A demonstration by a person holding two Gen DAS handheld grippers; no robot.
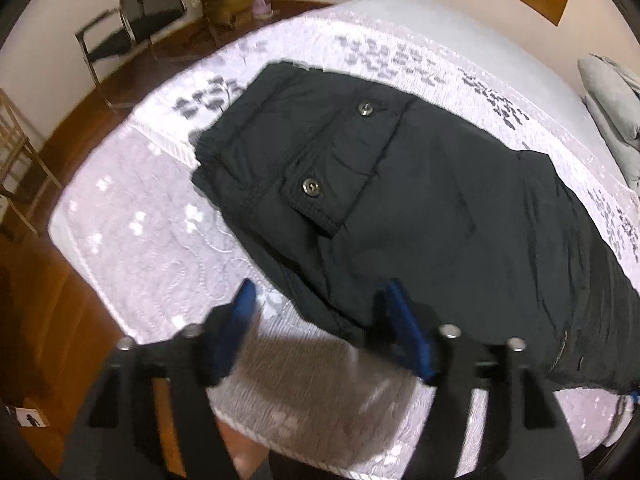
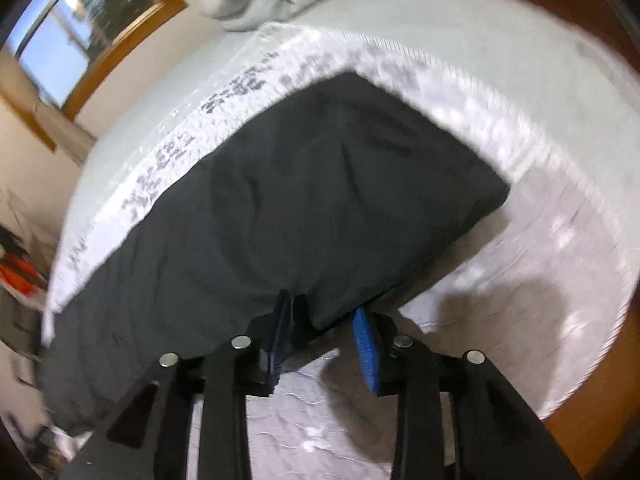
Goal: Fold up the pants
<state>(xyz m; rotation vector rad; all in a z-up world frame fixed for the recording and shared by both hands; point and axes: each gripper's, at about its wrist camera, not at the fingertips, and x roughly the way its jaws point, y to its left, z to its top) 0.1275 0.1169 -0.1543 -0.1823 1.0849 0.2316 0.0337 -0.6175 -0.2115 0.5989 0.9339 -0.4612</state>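
Closest to us, the left gripper [image 1: 320,300] with its blue pads is wide open. Nothing is between its fingers. One blue pad [image 1: 404,320] sits over the near edge of the black, slightly puffy pants [image 1: 420,200], and the other pad hangs over the bare cover. It holds nothing.

The right gripper [image 2: 324,312] is partly open. A lump of the black cloth at the near edge bulges down between its two blue pads. The picture is blurry, so I cannot tell if the pads are pressing on the cloth or just sitting beside it.

The pants lie flat on the pale lilac quilted bed cover [image 1: 132,240]. They look folded in half the long way, one leg on top of the other. The waist end, with a pocket flap and two round metal snaps [image 1: 311,187], is on the left. The leg end [image 2: 460,168] is on the right.

I think the long fold is done, and the hands are between holds. Next, each gripper needs a good pinch on the cloth, likely at the leg end, so it can be lifted and laid over toward the waist.

Far off are a grey pillow [image 1: 612,92], a dark chair [image 1: 148,4] and a wood-framed window [image 2: 92,20].
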